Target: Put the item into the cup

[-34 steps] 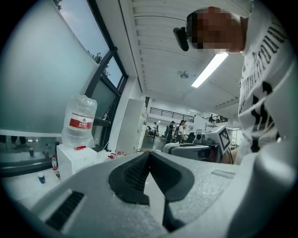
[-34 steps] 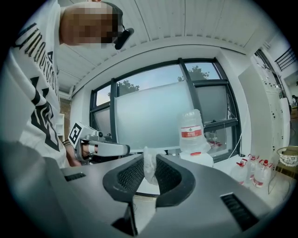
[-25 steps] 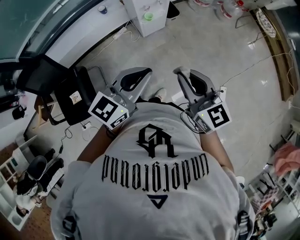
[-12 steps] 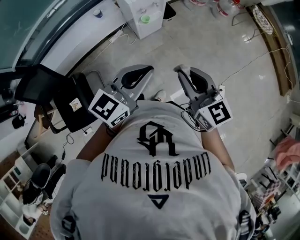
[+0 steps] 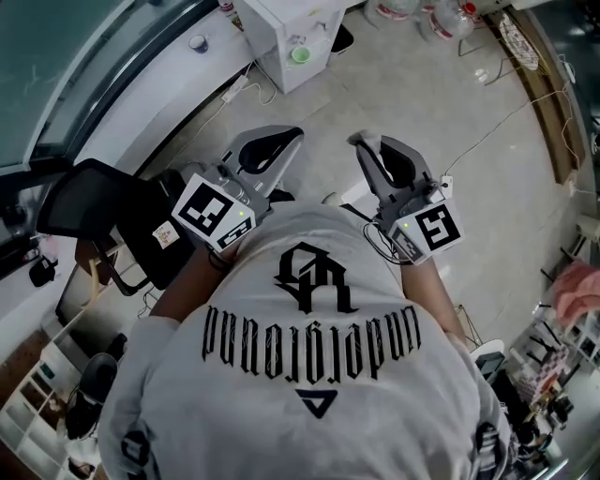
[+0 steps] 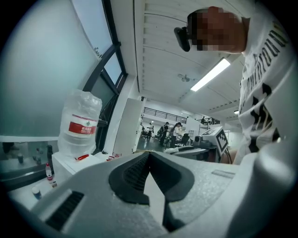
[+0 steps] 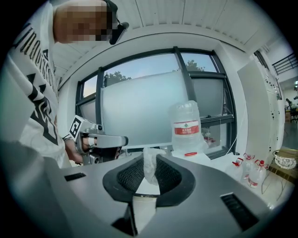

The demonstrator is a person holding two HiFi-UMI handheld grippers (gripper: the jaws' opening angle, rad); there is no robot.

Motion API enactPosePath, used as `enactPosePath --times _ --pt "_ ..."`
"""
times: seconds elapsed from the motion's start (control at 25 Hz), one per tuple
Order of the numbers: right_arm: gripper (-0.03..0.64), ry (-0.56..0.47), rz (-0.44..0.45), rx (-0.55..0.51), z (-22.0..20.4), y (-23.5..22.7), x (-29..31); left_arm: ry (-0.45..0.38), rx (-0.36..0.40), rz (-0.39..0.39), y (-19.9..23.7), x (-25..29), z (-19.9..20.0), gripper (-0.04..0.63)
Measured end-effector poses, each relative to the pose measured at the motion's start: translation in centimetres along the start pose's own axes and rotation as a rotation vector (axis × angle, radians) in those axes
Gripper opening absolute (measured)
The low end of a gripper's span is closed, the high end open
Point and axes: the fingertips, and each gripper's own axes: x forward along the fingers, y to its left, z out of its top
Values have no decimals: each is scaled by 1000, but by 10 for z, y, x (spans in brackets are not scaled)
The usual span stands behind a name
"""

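My right gripper (image 7: pixel 150 160) is shut on a small crumpled white item (image 7: pixel 151 171), which sticks up between its dark pads. In the head view that right gripper (image 5: pixel 362 142) points away from the person's chest, the white item (image 5: pixel 368 141) at its tip. The left gripper (image 5: pixel 294 134) is held beside it at the same height. Its jaws (image 6: pixel 149 154) meet at the tips with nothing between them. A small green cup (image 5: pixel 300 54) stands on a white cabinet (image 5: pixel 281 28) ahead, well beyond both grippers.
A large water bottle (image 7: pixel 187 125) stands on the white cabinet by the window. Small bottles (image 6: pixel 48 173) line the sill, and another cup (image 5: pixel 198 42) sits there. A black chair (image 5: pixel 112 220) stands at left. Cables (image 5: pixel 506 117) cross the floor at right.
The person has walked toward the white cabinet and window; the chair and floor have slid back in the head view. Both grippers keep their places in front of the chest.
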Motion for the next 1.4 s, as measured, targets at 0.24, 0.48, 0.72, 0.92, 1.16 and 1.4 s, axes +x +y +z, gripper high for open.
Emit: enactPosePath --times 0.24,0.48,0.72,0.92,1.16,1.4 --pt "60 4 -45 3 9 14 49 16 29 -14 59 -30 11 14" --pt "60 6 -73 6 16 23 72 15 29 -27 90 -45 17 14" --pt "60 7 -85 8 18 13 76 25 14 -32 98 -40 14 14" --pt "60 -3 -71 12 20 -4 75 38 19 -12 99 -28 15 14" --pt "60 -6 -19 8 23 -36 76 46 18 42 100 -6 15 14" --pt "60 6 32 10 24 -75 74 52 13 89 102 29 16 14"
